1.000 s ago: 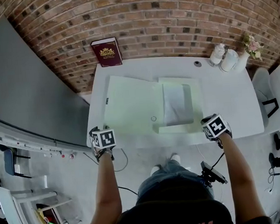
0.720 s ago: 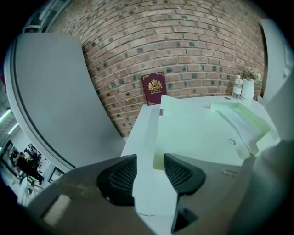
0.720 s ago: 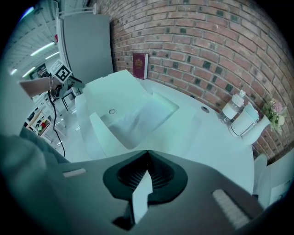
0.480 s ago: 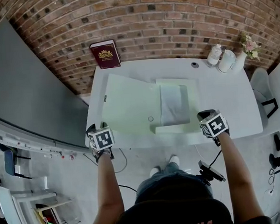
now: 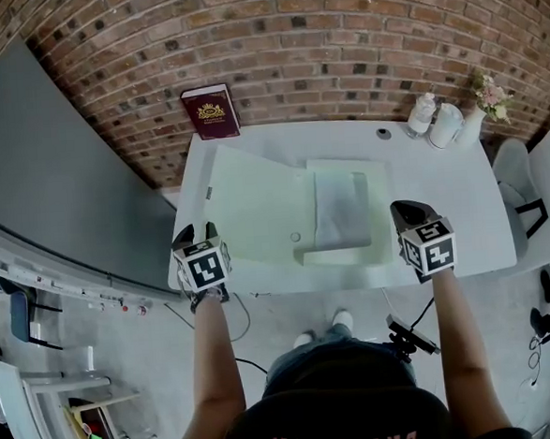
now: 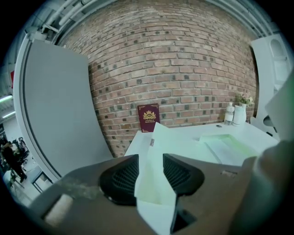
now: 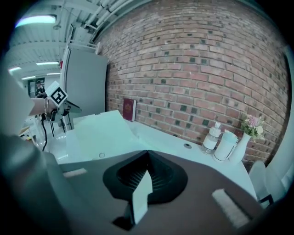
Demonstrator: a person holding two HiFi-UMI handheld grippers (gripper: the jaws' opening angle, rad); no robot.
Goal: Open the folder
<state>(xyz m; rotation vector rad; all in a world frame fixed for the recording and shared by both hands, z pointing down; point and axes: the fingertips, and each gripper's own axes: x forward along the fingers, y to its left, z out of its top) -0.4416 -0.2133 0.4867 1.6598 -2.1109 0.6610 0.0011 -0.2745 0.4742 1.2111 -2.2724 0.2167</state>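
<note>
The pale green folder (image 5: 256,210) lies open on the white table (image 5: 443,202), its left cover slightly raised and a sheet of paper (image 5: 342,204) in its right half. My left gripper (image 5: 197,232) hovers at the table's front left corner, apart from the folder. Its jaws stand apart and have just been closing a little; nothing is between them, and the folder (image 6: 183,142) shows beyond the left gripper (image 6: 150,158). My right gripper (image 5: 408,214) hangs at the front right, just right of the folder. In its own view the right gripper (image 7: 147,153) has its tips together, holding nothing.
A dark red book (image 5: 210,110) leans on the brick wall at the table's back left. A bottle (image 5: 421,112), a white container (image 5: 447,122) and a flower vase (image 5: 486,105) stand at the back right. A grey panel (image 5: 47,183) stands to the left, a white chair (image 5: 516,169) to the right.
Both grippers have risen and come forward toward the table's front edge, and the right one has tipped so its jaws show. The folder has not moved.
</note>
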